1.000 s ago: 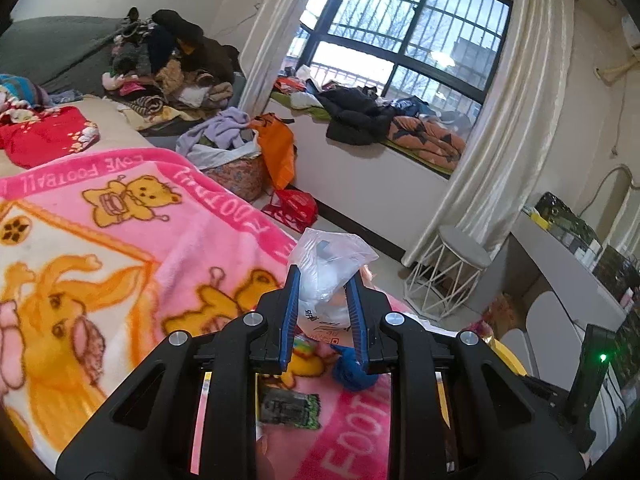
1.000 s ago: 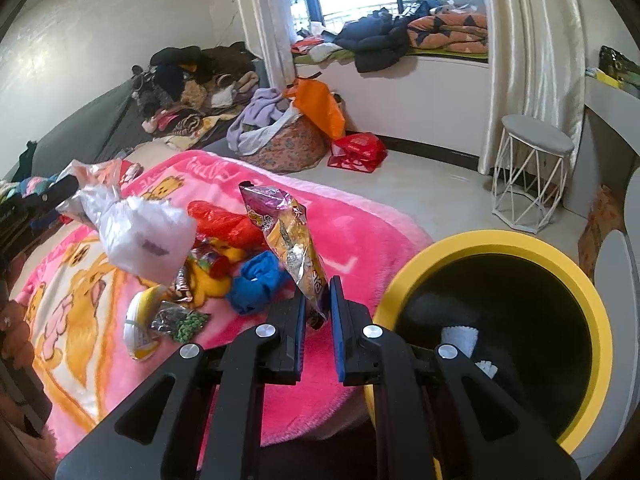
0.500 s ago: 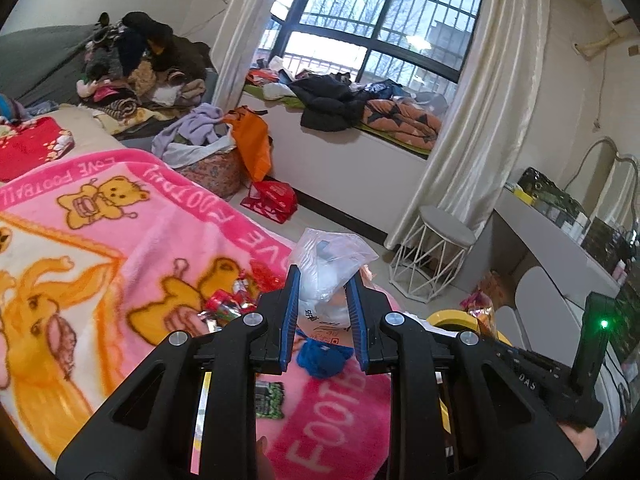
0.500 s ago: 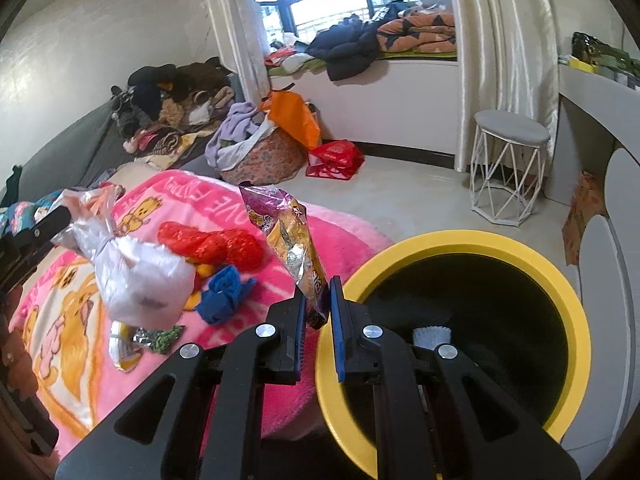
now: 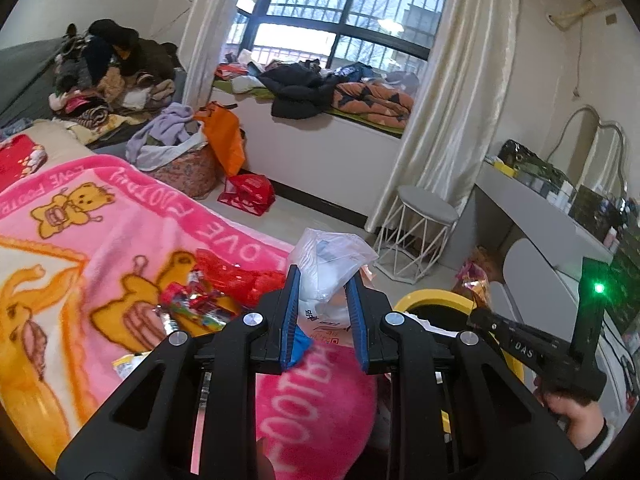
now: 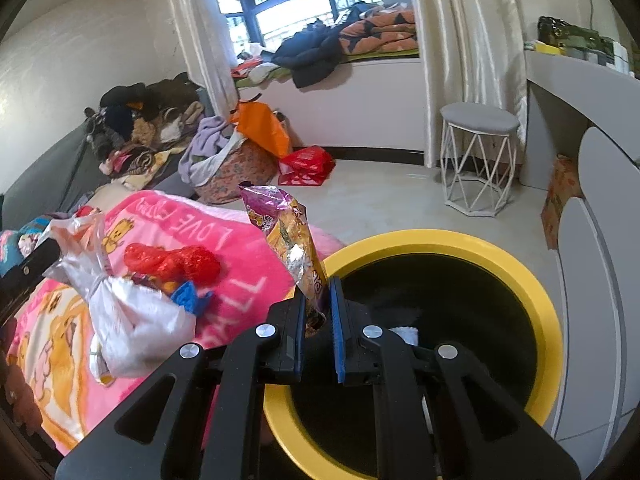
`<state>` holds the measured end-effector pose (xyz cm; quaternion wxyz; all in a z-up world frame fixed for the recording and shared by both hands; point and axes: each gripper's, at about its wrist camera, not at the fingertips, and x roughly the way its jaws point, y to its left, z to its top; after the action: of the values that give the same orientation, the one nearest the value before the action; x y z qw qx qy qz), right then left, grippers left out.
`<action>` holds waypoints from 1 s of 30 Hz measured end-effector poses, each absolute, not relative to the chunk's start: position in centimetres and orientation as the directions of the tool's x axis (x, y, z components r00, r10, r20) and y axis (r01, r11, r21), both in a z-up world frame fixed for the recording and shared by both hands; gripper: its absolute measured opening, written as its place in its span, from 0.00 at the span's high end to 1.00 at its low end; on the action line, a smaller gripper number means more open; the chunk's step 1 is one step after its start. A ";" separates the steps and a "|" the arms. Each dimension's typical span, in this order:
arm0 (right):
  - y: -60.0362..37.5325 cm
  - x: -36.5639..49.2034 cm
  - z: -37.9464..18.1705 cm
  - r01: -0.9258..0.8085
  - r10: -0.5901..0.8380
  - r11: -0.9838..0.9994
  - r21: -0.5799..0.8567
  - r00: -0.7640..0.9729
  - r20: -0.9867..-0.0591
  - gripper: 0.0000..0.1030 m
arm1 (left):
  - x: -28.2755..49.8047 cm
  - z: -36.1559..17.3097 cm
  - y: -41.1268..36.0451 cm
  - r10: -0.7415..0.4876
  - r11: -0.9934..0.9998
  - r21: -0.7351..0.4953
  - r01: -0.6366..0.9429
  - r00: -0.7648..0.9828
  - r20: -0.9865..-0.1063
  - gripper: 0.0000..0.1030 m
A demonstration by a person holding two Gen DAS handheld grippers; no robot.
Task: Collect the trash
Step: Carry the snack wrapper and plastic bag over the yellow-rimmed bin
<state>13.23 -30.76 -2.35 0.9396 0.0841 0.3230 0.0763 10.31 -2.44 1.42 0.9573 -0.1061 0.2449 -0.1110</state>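
Observation:
My left gripper (image 5: pixel 323 280) is shut on a knotted clear plastic bag (image 5: pixel 330 264) with white stuff inside; the same bag (image 6: pixel 128 312) hangs over the pink blanket in the right wrist view. My right gripper (image 6: pixel 318 292) is shut on a purple and yellow snack wrapper (image 6: pixel 288 232), held upright at the near rim of the yellow trash bin (image 6: pixel 532 280), whose black inside holds a white scrap. In the left wrist view the bin's rim (image 5: pixel 436 298) shows behind the left fingers. Loose trash lies on the blanket: a red net wrapper (image 6: pixel 172 260), a blue piece (image 6: pixel 188 296), candy wrappers (image 5: pixel 192 304).
The pink cartoon blanket (image 5: pixel 80 240) covers the bed on the left. A white wire stool (image 6: pixel 476 160) stands on the floor beyond the bin, a grey desk (image 6: pixel 580 92) on the right. A laundry basket (image 6: pixel 236 164), a red bag (image 6: pixel 304 164) and heaps of clothes lie by the window.
Both grippers have moved right, off the blanket toward the yellow bin, each still gripping its item. The bin now fills more of the right wrist view and shows in the left one.

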 end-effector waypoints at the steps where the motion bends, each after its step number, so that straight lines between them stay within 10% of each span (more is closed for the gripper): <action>1: -31.0 13.3 -2.3 -0.084 0.195 0.974 0.209 0.781 -0.594 0.89 | 10.3 1.3 -2.8 -0.270 0.953 -0.253 0.169 0.853 -0.447 0.83; 30: -36.6 14.0 -4.5 0.071 0.095 0.969 0.237 0.778 -0.620 0.89 | 12.0 -1.9 -10.2 -0.333 0.943 -0.160 0.292 0.796 -0.505 0.83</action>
<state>13.97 -36.59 -4.53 0.9348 0.1243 0.3328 0.0065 12.03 -10.24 -1.89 0.9470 -0.0368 0.2732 -0.1650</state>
